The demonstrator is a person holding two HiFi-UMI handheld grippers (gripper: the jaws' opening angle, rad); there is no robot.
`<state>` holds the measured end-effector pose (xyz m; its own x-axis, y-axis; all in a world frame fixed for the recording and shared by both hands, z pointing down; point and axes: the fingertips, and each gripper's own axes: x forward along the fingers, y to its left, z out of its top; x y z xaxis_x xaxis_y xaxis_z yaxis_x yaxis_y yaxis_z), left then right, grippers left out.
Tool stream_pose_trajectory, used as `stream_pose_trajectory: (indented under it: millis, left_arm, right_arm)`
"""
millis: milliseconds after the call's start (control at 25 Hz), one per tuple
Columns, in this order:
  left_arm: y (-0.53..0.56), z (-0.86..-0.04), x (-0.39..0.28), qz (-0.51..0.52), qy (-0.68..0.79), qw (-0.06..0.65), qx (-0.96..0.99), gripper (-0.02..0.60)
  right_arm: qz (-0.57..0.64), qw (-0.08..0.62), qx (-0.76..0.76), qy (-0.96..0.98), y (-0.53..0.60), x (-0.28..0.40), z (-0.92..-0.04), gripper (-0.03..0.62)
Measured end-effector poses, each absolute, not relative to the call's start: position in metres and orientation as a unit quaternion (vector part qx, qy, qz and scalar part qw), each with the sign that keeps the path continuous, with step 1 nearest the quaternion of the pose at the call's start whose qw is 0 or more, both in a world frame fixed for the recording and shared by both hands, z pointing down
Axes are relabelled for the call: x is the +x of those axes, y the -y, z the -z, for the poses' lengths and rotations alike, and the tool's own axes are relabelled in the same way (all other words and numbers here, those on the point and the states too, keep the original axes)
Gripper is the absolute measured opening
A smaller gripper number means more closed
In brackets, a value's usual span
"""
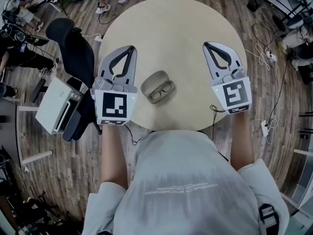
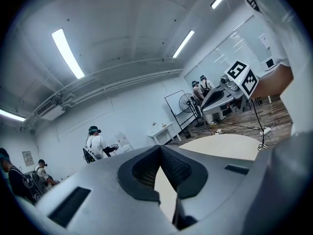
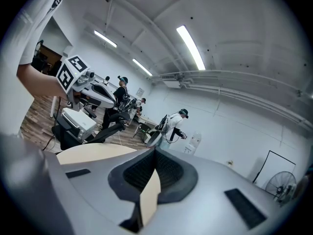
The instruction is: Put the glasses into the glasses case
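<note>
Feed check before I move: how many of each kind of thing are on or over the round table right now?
Grey oval glasses case, open: 1
Dark-rimmed glasses, lying in the case: 1
Grey two-jaw grippers: 2, the left gripper and the right gripper, both shut and empty
Total: 4

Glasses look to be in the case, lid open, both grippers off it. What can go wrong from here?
The glasses case sits loose near the table's near edge; pressing its open lid may slide it off.
The glasses may not lie flat inside; closing could pinch them.
The left gripper, jaws together, is close beside the case and could knock it.
</note>
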<state>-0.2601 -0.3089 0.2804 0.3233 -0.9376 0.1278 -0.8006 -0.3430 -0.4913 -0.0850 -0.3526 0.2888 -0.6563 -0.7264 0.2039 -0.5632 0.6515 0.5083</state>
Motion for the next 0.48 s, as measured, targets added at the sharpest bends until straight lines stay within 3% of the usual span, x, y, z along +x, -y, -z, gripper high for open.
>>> stream_pose_trajectory:
  millis: [480]
  left_arm:
    - [0.304,-0.292,-0.261,0.208,-0.546,0.159,-0.796,0.014]
  right_arm:
    - [0.203,0.202,0.359,0.888,0.349,-0.084,-0.296,0.002]
